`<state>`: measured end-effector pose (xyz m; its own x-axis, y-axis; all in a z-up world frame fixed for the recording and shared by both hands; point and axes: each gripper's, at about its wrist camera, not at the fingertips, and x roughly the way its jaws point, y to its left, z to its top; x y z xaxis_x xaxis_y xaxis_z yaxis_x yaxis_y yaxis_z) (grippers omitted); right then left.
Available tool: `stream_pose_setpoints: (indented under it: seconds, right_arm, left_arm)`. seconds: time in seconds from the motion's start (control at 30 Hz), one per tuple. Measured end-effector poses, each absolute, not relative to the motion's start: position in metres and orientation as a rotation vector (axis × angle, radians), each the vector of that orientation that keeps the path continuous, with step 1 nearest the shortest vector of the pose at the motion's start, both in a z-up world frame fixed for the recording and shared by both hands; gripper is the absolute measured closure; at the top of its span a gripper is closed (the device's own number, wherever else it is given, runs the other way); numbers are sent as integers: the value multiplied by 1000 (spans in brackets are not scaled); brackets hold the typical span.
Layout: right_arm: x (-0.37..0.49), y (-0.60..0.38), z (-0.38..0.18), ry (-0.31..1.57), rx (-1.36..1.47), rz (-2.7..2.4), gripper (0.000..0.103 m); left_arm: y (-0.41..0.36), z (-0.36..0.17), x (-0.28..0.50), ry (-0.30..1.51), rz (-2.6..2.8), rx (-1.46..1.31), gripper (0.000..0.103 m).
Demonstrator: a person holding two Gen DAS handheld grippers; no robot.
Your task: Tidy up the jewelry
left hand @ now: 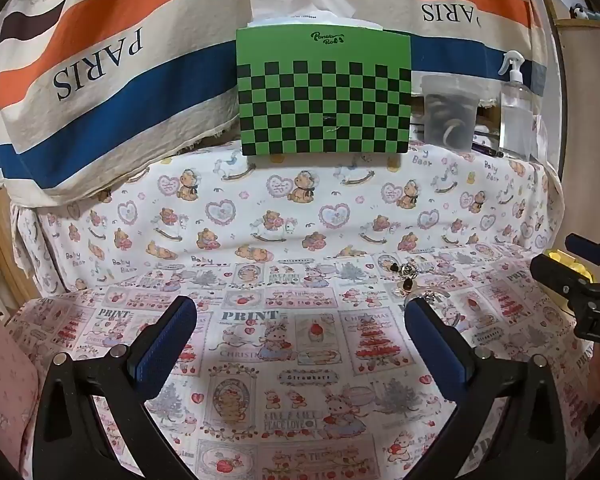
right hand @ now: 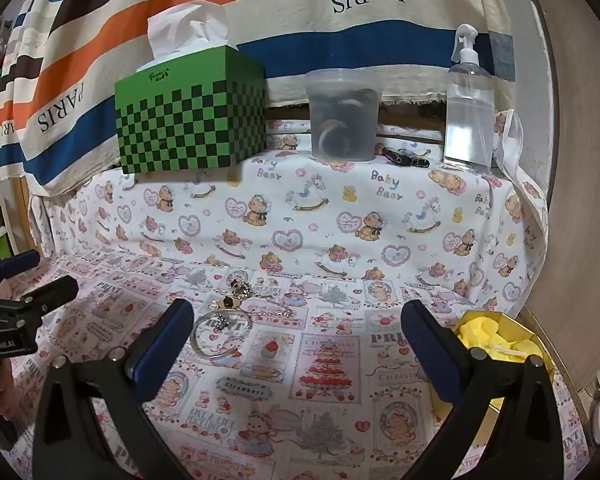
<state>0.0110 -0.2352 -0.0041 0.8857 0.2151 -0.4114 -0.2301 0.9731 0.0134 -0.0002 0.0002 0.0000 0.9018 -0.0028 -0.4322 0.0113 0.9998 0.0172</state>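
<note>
A printed cloth [right hand: 324, 364] with strawberries, bears and "PRINT" panels covers the work surface and climbs a step at mid-frame. On the step, across the upper half of the right wrist view, stand a green checked tissue box [right hand: 192, 120], a cloudy plastic tub [right hand: 343, 116] and a clear spray bottle [right hand: 469, 112], backed by a striped "PARIS" towel [right hand: 260, 12].

The jewelry [right hand: 236, 312], a silver bangle with small charms and chain, lies on the cloth left of centre, just beside the right gripper's [right hand: 298, 344] left finger. A yellow box [right hand: 500, 340] at lower right is partly hidden behind the other finger.

Both the right gripper and the left gripper [left hand: 300, 340] are spread wide and hold nothing. The tub's contents are too murky to identify.
</note>
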Motion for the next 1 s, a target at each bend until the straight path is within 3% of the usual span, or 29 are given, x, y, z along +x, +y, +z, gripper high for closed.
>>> stream_pose_setpoints:
  seconds: [1.0]
  right_arm:
    - [12,-234,-4,427,-35,226,0]
  left_arm:
    - [-2,1,-3,442,-7,33,0]
